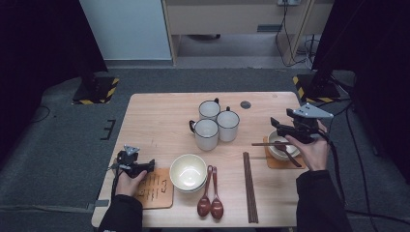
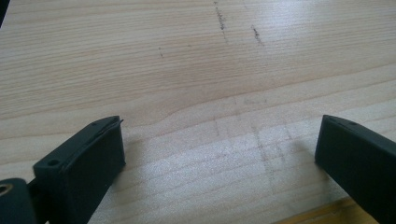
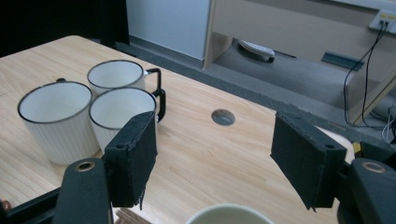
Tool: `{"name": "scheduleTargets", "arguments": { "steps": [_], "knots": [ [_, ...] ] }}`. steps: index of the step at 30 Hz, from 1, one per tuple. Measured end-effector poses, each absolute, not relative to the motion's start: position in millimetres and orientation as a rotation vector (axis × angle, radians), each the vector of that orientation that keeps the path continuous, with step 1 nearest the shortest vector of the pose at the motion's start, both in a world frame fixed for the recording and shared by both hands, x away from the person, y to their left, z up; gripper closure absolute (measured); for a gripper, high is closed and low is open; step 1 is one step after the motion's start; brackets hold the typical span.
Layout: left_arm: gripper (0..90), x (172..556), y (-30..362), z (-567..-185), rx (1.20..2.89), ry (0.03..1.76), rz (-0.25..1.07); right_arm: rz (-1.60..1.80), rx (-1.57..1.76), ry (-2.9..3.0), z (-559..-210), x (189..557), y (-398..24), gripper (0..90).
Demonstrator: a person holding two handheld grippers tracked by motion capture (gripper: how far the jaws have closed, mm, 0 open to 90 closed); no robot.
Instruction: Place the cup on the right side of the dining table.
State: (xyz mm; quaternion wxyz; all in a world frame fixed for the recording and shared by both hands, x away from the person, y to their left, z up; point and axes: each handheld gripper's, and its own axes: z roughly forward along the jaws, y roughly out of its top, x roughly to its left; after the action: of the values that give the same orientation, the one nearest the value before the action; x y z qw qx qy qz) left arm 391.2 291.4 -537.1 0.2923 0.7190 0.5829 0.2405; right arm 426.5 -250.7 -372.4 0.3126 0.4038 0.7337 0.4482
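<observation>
My left gripper [image 1: 151, 165] rests low on the wooden table [image 1: 154, 121] at its front left, beside a light wooden coaster [image 1: 157, 191] with writing on it. Its jaws [image 2: 219, 135] stand wide open over bare wood. My right gripper [image 1: 276, 126] is held above a white bowl [image 1: 278, 145] that sits on a second coaster [image 1: 280, 163] at the right. A dark chopstick [image 1: 263, 144] lies across that bowl's rim. In the right gripper view the jaws [image 3: 215, 135] are open with nothing between them, and the bowl's rim [image 3: 229, 212] shows just below.
Three white mugs [image 1: 212, 123] with dark rims cluster at the table's middle back, and they stand ahead of the right jaws as mugs [image 3: 93, 112]. A cream bowl [image 1: 188, 171], two wooden spoons [image 1: 210, 203] and several dark chopsticks [image 1: 250, 186] lie along the front. A round grommet [image 3: 222, 116] marks the far edge.
</observation>
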Motion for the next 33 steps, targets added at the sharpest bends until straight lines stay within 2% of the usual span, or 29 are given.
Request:
{"name": "scheduleTargets", "arguments": {
  "steps": [10, 33],
  "knots": [
    [0.4, 391, 291, -537, 1.916, 1.553, 0.641, 1.201, 1.036, 1.952, -356, 443, -213, 32.9],
    [0.4, 391, 291, -537, 1.916, 1.553, 0.641, 1.211, 1.087, 1.977, -357, 469, -156, 33.8]
  ]
}}
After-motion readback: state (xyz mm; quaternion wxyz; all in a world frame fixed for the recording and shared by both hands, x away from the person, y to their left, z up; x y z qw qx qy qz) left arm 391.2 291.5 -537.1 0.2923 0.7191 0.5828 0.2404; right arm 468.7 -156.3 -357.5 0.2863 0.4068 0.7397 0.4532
